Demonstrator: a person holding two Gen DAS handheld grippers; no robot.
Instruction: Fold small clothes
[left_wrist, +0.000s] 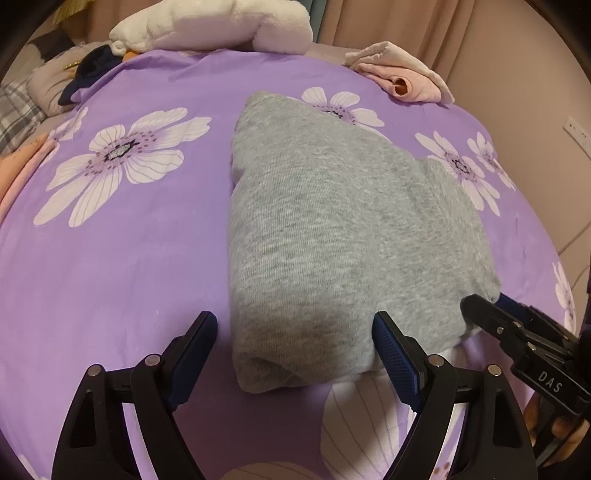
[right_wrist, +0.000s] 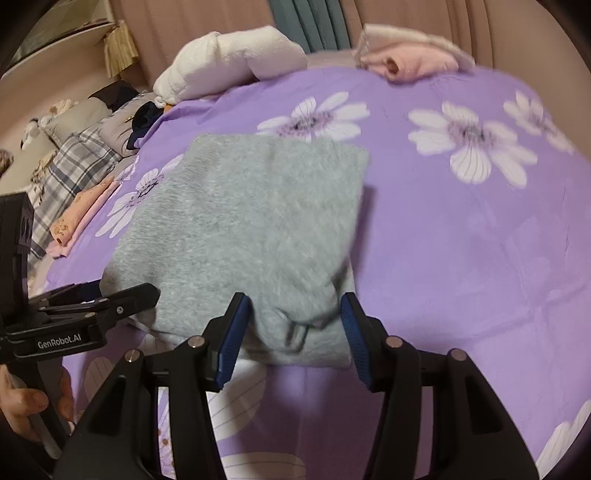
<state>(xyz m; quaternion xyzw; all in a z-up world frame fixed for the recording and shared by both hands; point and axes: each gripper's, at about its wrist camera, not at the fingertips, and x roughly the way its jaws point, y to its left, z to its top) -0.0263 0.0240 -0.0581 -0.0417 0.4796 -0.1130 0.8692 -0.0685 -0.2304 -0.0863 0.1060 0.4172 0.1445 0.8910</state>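
Straddling the near edge of the grey garment (left_wrist: 332, 229), which lies folded mid-bedspread (left_wrist: 129, 277), we hold our left gripper (left_wrist: 295, 354) wide at 7 o'clock and our right gripper (right_wrist: 295, 332) narrower at 5, neither pinching yet; next we likely clamp and fold toward 12.
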